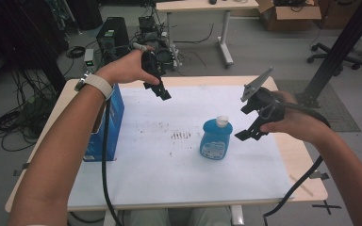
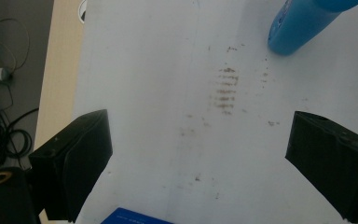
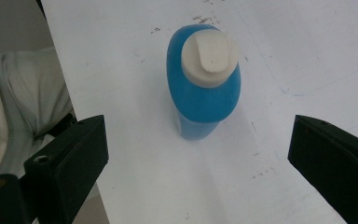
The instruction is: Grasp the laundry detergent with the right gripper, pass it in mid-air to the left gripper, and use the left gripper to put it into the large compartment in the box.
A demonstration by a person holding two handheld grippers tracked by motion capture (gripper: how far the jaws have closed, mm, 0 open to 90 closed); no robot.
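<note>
A squat, translucent blue plastic bottle with a rounded white flip cap (image 1: 216, 138) stands upright at the centre of the high view on the white sheet (image 1: 169, 174) covering the table. The right gripper (image 1: 250, 122) hovers just right of it, jaws spread wide and empty. The left gripper (image 1: 162, 90), upper centre, is well apart from it, also wide open, holding nothing. A glossy blue rectangular box (image 1: 109, 123) stands at the sheet's left edge; brown smudges (image 1: 181, 135) mark the matte paper left of the bottle.
</note>
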